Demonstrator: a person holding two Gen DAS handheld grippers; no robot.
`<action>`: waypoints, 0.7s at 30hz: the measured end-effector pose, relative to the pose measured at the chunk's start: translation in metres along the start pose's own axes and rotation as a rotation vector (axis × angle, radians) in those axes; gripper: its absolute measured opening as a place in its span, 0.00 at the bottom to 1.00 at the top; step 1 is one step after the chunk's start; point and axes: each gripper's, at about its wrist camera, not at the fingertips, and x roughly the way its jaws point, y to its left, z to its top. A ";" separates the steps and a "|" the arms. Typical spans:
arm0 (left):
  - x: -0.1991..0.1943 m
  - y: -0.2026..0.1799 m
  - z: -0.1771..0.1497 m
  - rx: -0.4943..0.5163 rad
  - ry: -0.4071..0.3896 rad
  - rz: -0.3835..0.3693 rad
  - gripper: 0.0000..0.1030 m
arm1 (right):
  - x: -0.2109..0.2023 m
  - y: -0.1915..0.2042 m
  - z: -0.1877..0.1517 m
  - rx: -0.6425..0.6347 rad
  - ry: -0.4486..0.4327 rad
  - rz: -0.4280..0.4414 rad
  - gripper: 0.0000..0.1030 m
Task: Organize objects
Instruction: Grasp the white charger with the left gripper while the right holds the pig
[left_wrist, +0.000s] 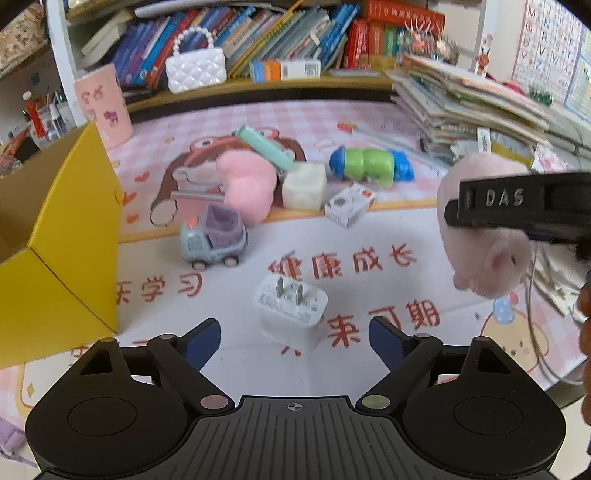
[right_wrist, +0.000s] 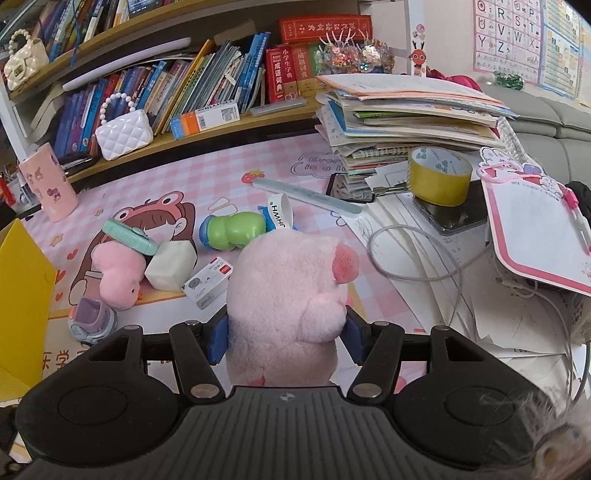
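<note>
Toys and small household bits are lying scattered over the pink cartoon desk mat, and I am sorting through them. My right gripper is clamping a pink plush pig between its blue pads, holding it up off the desk; in the left wrist view the pig is hanging at the right edge. My left gripper is standing with its jaws wide apart and gripping nothing, its blue fingers flanking a white plug adapter that is lying prongs-up on the mat, with clear gaps on both sides. Behind the adapter a small grey-and-purple toy car is sitting, and beyond it a pink plush heart, a white cube, a mint-green clip-like thing, a small white box and a green-and-blue toy are clustering together. A yellow cardboard box is standing open at the left.
</note>
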 end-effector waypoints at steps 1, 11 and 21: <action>0.003 0.000 0.000 0.001 0.009 -0.001 0.80 | 0.000 0.000 0.000 -0.001 0.002 0.001 0.56; 0.031 -0.003 0.008 0.022 0.002 0.051 0.63 | 0.001 0.000 0.000 -0.042 0.002 0.016 0.56; 0.034 0.010 0.006 -0.059 0.001 0.031 0.42 | -0.001 0.004 -0.003 -0.064 0.013 0.014 0.56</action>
